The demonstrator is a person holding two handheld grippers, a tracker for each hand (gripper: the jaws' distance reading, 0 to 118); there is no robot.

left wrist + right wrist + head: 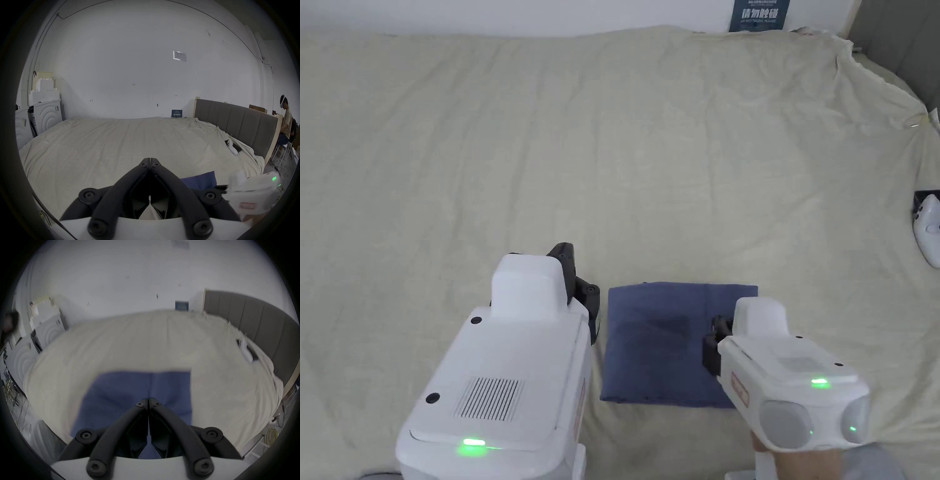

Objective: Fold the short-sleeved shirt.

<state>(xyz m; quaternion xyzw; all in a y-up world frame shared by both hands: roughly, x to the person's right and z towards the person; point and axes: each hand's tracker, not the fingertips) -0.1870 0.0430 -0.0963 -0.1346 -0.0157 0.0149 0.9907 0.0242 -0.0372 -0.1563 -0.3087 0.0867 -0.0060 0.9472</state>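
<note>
Shirt [662, 344] of dark blue cloth lies folded into a neat rectangle on the cream sheet [650, 156] that covers the bed, near the front edge of the bed in the head view. Left gripper [150, 163] is beside the shirt's left edge, over bare sheet, and in its own view its 2 jaws are closed tip to tip with nothing between them. Right gripper [148, 398] is above the right part of the shirt, and in its own view its 2 jaws also meet at the tips, empty, with the blue cloth spread below and beyond them; whether the tips touch the cloth cannot be told. From the left gripper view a corner of the shirt [201, 179] shows to the right, next to the blurred white body of the right gripper. A white controller [927, 228] lies on the sheet well apart from the shirt, near the grey headboard [235, 120]. A small blue sign [759, 14] leans against the white wall [129, 56] at the far edge of the bed. A person [286, 120] sits beyond the headboard.
</note>
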